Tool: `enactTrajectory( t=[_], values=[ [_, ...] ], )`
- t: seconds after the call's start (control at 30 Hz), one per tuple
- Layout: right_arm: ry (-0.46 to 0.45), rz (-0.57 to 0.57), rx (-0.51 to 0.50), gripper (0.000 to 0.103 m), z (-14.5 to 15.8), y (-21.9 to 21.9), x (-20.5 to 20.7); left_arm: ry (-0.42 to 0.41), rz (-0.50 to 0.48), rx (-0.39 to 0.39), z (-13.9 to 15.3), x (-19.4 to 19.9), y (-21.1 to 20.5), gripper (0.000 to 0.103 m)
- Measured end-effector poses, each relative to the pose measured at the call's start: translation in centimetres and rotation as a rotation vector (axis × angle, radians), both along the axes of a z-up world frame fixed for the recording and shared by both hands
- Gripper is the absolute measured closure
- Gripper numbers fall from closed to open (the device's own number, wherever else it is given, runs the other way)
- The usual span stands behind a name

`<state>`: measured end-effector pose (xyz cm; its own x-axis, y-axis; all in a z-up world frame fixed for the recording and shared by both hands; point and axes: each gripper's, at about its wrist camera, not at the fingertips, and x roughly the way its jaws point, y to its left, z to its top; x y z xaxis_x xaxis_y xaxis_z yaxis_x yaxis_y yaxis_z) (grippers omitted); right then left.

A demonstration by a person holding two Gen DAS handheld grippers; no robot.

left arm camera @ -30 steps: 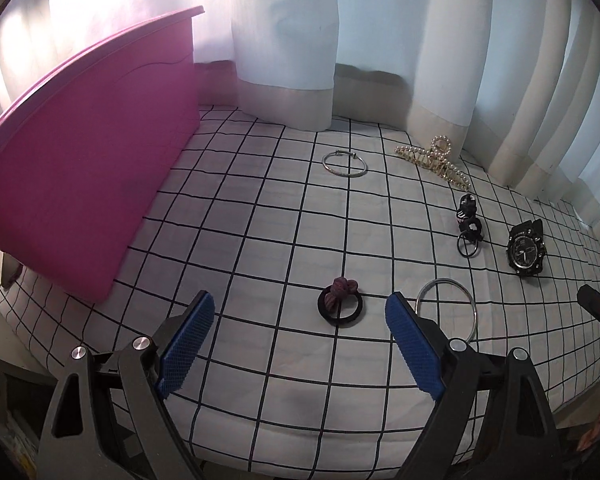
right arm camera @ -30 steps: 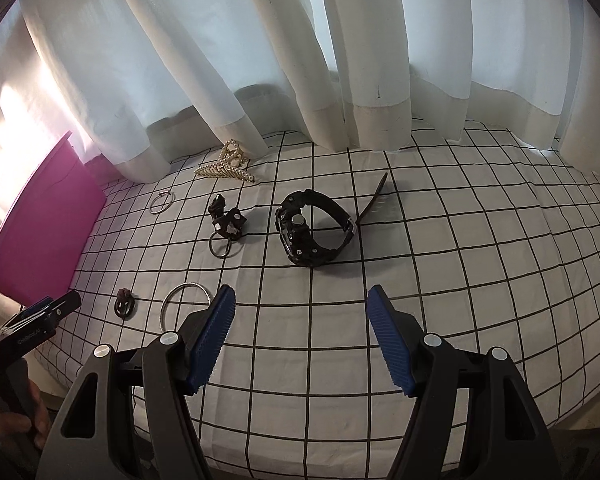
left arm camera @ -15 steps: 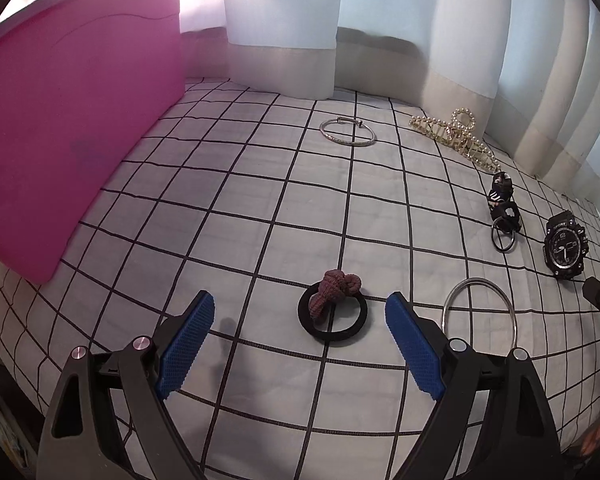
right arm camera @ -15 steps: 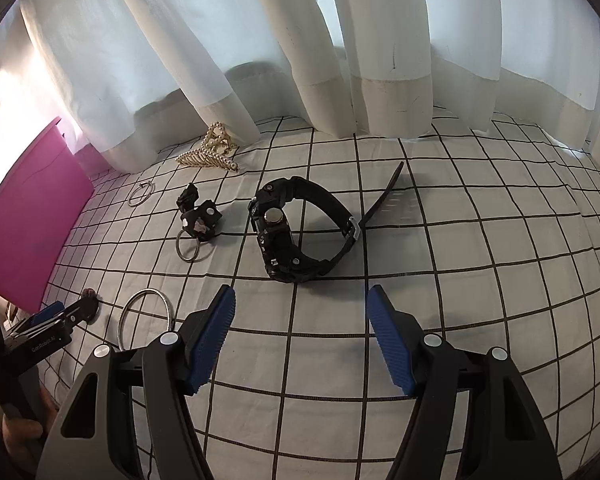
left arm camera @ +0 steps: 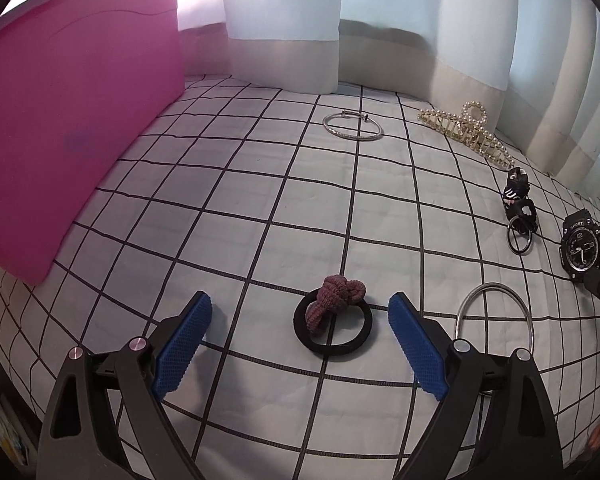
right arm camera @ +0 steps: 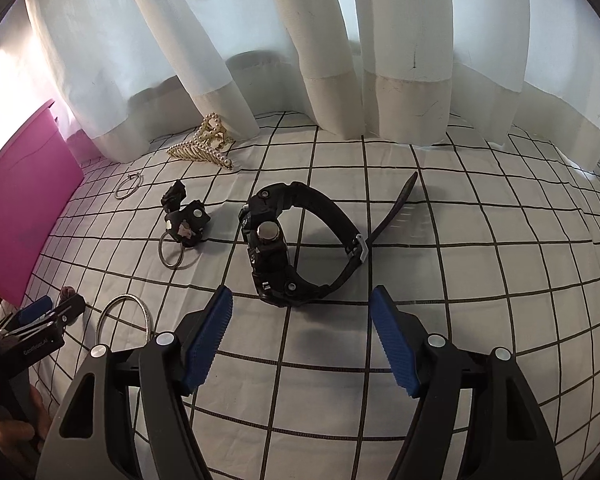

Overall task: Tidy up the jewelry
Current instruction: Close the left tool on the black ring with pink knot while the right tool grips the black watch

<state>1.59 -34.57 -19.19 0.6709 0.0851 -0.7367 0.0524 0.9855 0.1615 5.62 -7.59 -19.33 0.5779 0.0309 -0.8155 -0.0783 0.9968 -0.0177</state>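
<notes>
A black hair tie with a mauve knot [left arm camera: 333, 320] lies on the checked cloth right between the open blue pads of my left gripper [left arm camera: 300, 344]. A silver bangle [left arm camera: 494, 320] lies just to its right. My right gripper [right arm camera: 300, 336] is open, low over the cloth, with a black sport watch [right arm camera: 296, 240] just ahead of its fingertips; the watch also shows in the left wrist view [left arm camera: 582, 248]. A black keyring charm [right arm camera: 184, 226], a thin silver bracelet [left arm camera: 353, 126] and a pearl hair claw [left arm camera: 466, 130] lie farther back.
A pink box [left arm camera: 72, 120] stands at the left on the cloth. White curtains [right arm camera: 340, 60] hang along the far edge. The left gripper shows at the left rim of the right wrist view [right arm camera: 48, 316]. The cloth's front edge drops off near both grippers.
Both grippers have moved forward and down. The hair tie now sits between the left pads, and the watch is closer to the right fingertips. Both stay open.
</notes>
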Motion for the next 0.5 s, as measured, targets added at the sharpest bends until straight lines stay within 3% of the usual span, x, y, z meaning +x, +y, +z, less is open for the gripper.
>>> enactTrajectory(
  t=[0.5],
  values=[
    [0.062,-0.043,-0.065,0.029,-0.8,1.1,3.5,-0.004,0.012,0.002,-0.1,0.5,0.0,0.007]
  ],
)
